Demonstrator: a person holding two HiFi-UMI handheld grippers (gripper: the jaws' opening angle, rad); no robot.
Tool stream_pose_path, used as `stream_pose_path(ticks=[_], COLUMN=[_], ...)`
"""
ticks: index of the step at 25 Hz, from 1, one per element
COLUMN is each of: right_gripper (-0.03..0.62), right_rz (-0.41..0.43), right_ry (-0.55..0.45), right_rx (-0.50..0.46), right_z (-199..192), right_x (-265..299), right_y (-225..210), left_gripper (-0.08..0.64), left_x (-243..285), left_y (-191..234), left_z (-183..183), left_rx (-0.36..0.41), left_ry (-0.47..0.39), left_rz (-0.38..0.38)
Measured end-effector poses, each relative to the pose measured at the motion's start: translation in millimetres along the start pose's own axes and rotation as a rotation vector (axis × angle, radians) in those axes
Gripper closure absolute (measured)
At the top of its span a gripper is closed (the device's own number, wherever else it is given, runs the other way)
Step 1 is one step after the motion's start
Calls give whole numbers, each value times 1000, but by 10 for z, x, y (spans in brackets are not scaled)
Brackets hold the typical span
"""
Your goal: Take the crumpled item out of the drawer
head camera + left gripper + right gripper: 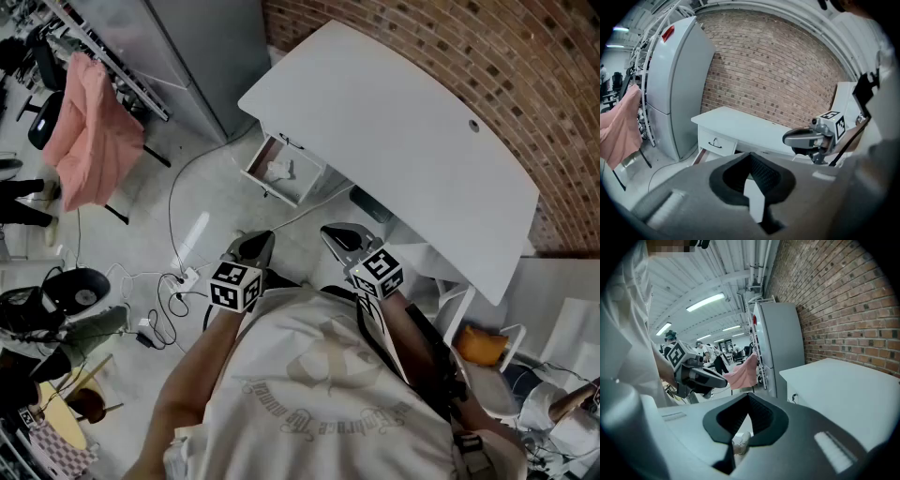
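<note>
In the head view a drawer stands pulled out under the left end of the white desk. A crumpled white item lies inside it. Both grippers are held close in front of the person's chest, well short of the drawer. My left gripper and right gripper are both shut with nothing between the jaws. The left gripper view shows its own shut jaws, the desk's upper drawer front and the right gripper. The right gripper view shows the left gripper.
A tall grey cabinet stands left of the desk. A pink cloth hangs on a rack at far left. Cables and a power strip lie on the floor between me and the drawer. A brick wall runs behind the desk.
</note>
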State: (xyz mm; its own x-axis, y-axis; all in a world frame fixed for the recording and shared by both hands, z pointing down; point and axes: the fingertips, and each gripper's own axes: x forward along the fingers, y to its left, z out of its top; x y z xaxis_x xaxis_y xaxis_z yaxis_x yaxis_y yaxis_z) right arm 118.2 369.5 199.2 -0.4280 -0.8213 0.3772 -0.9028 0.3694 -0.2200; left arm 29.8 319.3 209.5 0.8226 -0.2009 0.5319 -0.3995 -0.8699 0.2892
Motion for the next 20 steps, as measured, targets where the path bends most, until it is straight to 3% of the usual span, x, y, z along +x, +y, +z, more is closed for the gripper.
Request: stream_pose_path(ticks=[9, 20], right_gripper=[584, 584], right_rz=[-1, 17], right_ry=[-2, -2], right_rx=[-14, -11], right_z=[-147, -215], right_x=[-286, -216], right_y=[127, 315], left_gripper=[557, 557], left_x=[-190, -392], left_y=[-341, -353], left_z=[-263, -437], left_rx=[-9, -26], left_ry=[3, 15], left_rz=[19, 44])
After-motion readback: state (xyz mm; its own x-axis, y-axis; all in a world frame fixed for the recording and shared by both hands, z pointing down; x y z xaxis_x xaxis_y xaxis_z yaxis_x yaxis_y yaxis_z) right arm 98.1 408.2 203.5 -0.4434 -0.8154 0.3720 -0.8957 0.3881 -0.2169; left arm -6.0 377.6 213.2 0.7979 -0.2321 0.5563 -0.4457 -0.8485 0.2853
